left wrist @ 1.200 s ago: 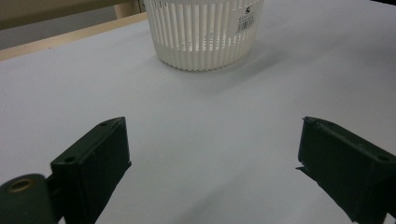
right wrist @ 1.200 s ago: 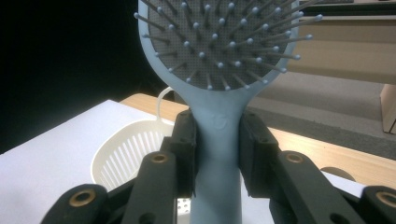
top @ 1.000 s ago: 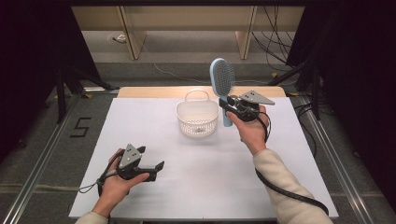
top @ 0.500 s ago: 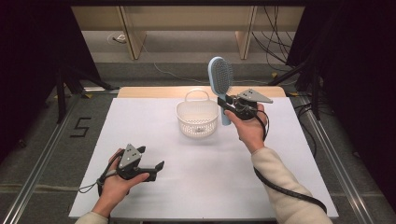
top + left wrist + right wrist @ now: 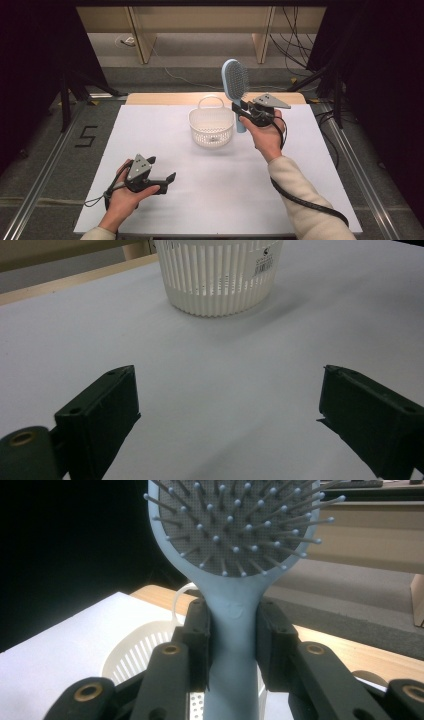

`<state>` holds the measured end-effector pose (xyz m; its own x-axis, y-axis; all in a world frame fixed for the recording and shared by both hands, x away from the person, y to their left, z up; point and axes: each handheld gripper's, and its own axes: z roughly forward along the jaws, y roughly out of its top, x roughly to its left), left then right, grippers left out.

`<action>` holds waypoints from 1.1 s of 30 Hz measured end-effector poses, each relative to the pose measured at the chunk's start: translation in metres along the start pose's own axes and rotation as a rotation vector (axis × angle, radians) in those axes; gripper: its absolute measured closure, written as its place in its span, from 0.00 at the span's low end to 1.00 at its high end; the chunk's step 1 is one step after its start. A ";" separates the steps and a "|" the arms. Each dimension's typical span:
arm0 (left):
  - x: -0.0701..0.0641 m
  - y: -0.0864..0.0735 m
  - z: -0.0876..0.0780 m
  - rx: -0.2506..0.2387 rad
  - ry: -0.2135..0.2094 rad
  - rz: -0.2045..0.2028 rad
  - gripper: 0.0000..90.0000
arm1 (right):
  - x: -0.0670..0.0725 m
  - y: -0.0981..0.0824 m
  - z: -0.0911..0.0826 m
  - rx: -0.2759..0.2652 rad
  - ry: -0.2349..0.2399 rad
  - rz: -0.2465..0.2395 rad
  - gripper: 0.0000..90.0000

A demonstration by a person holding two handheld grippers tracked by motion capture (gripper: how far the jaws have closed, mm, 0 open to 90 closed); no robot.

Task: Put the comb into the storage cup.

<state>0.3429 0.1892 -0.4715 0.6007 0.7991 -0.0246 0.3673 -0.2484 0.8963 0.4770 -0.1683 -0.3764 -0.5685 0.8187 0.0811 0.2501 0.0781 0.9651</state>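
The right claw (image 5: 243,111) is clamped on the handle of a pale blue hairbrush (image 5: 236,82), held up in the air above the white surface (image 5: 310,165). In the right gripper view the two black jaws press against either side of the handle (image 5: 232,630) just below where it widens into the oval head, and the head (image 5: 235,520) rises straight up beyond the jaws with its ball-tipped bristles facing the camera. In the high view the brush stands nearly upright, head at the top, and the lower end of the handle hangs down past the claw, just beside the rim of a white slatted basket (image 5: 212,127). The basket sits on the surface to the left of the right claw and slightly lower, touching neither the claw nor, as far as the pictures show, the brush; its thin loop handle (image 5: 211,100) stands up at the far side. In the right gripper view the basket's rim (image 5: 132,647) shows below and behind the jaws.

The left claw (image 5: 162,170) rests low near the front of the surface in the person's left hand (image 5: 125,192), well apart from the basket and the brush. Its jaws stand wide apart with nothing between them; in the left gripper view only bare white surface lies in the gap, and the basket (image 5: 217,277) stands ahead of the claw, beyond the jaw tips.
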 end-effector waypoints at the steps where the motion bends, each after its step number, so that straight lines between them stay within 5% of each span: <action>1: 0.000 0.000 0.000 0.000 0.000 0.000 0.09 | 0.000 0.000 0.000 0.000 0.000 0.000 0.78; 33: 0.000 0.000 0.000 -0.001 -0.001 0.001 0.10 | 0.003 0.007 0.009 -0.002 0.001 0.001 0.78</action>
<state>0.3431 0.1890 -0.4715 0.6021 0.7981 -0.0244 0.3658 -0.2486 0.8969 0.4847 -0.1603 -0.3717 -0.5689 0.8182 0.0825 0.2492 0.0759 0.9655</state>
